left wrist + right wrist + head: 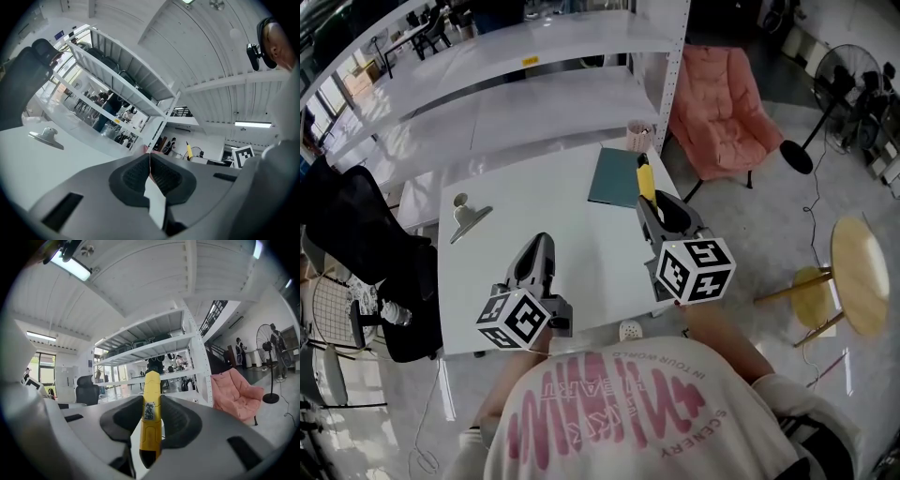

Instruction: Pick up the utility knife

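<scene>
The yellow utility knife (pixel 151 413) is clamped between the pads of my right gripper (pixel 151 420), its nose pointing forward past the fingertips. From the head camera the right gripper (pixel 654 208) is raised above the white table (pixel 572 253), and the knife (pixel 646 181) sticks out over a dark green notebook (pixel 615 176). My left gripper (pixel 540 251) hovers over the table's near left part. Its jaws (pixel 149 164) are closed together with nothing between them.
A metal clip-like object (pixel 467 219) lies at the table's far left. A cup (pixel 638 134) stands at the far edge beside the white shelving post. A pink chair (pixel 724 108) and a round wooden side table (pixel 857 272) are to the right, a black chair (pixel 356 244) to the left.
</scene>
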`<state>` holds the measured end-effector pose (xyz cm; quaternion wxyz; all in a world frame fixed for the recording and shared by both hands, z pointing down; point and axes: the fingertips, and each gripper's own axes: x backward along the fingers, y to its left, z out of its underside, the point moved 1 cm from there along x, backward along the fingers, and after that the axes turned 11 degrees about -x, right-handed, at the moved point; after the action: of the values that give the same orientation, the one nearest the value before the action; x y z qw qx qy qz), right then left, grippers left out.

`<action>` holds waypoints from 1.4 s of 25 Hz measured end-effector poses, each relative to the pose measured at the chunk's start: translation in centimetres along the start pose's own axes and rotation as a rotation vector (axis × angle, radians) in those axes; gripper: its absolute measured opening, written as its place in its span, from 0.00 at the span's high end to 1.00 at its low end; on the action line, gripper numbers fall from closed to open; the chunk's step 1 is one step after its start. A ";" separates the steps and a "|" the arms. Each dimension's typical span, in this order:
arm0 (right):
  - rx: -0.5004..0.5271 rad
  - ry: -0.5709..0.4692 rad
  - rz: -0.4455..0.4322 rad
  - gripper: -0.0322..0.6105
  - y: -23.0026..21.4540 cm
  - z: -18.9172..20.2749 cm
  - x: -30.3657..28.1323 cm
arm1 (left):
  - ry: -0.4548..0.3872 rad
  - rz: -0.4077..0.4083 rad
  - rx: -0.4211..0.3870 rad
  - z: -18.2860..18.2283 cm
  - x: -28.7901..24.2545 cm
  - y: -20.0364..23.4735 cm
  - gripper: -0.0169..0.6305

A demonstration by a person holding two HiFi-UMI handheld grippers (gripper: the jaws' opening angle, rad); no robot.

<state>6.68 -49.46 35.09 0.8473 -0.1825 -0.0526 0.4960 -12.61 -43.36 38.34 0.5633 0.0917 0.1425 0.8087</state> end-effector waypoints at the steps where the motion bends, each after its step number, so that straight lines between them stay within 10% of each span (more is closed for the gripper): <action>1: 0.000 0.001 -0.001 0.74 0.2 0.2 0.3 | 0.001 0.002 0.000 0.1 0.2 -0.1 0.94; 35: -0.123 0.066 0.125 0.74 2.8 7.9 11.0 | 0.071 0.109 0.006 3.7 8.8 -3.8 0.94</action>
<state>7.76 -36.72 40.45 0.8031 -0.2533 -0.0434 0.5376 -11.16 -33.38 40.43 0.5129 0.0721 0.1596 0.8404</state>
